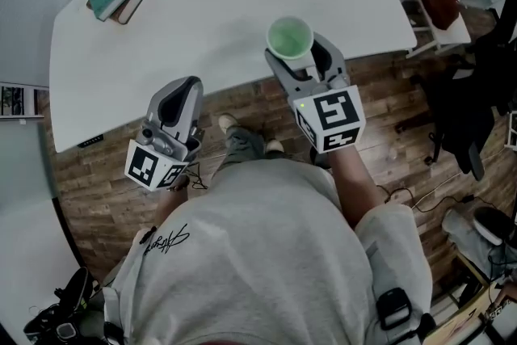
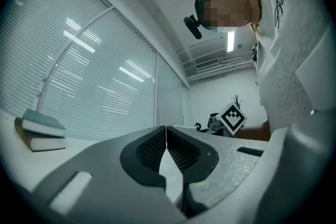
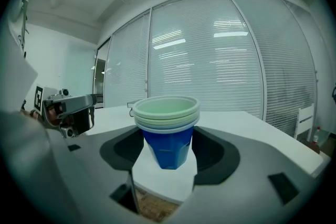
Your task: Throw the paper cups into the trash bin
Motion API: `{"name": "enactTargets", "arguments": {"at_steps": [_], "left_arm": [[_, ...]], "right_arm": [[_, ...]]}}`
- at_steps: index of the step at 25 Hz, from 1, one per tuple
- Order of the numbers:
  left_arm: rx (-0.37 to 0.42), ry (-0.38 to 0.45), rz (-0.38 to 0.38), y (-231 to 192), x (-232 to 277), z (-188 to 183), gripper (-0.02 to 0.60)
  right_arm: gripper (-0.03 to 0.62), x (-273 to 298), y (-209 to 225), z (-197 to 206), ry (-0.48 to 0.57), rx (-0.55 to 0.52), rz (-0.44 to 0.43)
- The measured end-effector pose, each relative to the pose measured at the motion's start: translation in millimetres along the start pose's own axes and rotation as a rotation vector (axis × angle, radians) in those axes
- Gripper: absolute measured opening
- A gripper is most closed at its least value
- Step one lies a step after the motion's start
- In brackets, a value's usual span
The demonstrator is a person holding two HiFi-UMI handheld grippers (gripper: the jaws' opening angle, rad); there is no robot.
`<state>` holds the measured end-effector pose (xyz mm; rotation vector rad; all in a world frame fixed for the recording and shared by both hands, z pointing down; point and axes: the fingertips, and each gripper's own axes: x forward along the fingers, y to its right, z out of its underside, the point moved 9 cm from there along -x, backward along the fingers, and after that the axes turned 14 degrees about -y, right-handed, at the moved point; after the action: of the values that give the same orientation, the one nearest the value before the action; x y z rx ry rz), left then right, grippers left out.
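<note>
Currently the right gripper (image 1: 300, 56) is clamped on the nested paper cups (image 3: 167, 115), which stand upright between its jaws, blue cup outermost, over the near edge of the table (image 1: 202, 20). Carry the stack level with firm, even pressure; tilting could likely let the inner cups slide out. No trash bin is in view, so locate it first. The left gripper (image 2: 166, 140) is closed and empty.

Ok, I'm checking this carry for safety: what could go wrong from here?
1. The right hand-held gripper grips only the outer blue one of the nested cups; if tilted, the inner ones could slide out.
2. No bin shows in any view, so the person may have to turn and search while carrying them.
</note>
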<state>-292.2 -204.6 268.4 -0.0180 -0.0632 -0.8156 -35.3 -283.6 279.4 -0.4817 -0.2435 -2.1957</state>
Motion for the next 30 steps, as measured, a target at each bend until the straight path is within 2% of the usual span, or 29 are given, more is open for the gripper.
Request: {"name": "enactTargets", "arguments": {"at_steps": [6, 18, 30], "left_arm": [[0.010, -0.012, 0.047, 13, 18, 2, 0.008], [0.044, 0.001, 0.228, 44, 63, -4, 0.008], [0.068, -0.005, 0.449, 67, 64, -8, 0.008]], "right_arm": [[0.285, -19, 7, 8, 0.010, -0.006, 0.017], [0.285, -70, 16, 31, 0.011, 0.042, 0.125], [0.285, -122, -23, 46, 0.028, 0.119, 0.286]]}}
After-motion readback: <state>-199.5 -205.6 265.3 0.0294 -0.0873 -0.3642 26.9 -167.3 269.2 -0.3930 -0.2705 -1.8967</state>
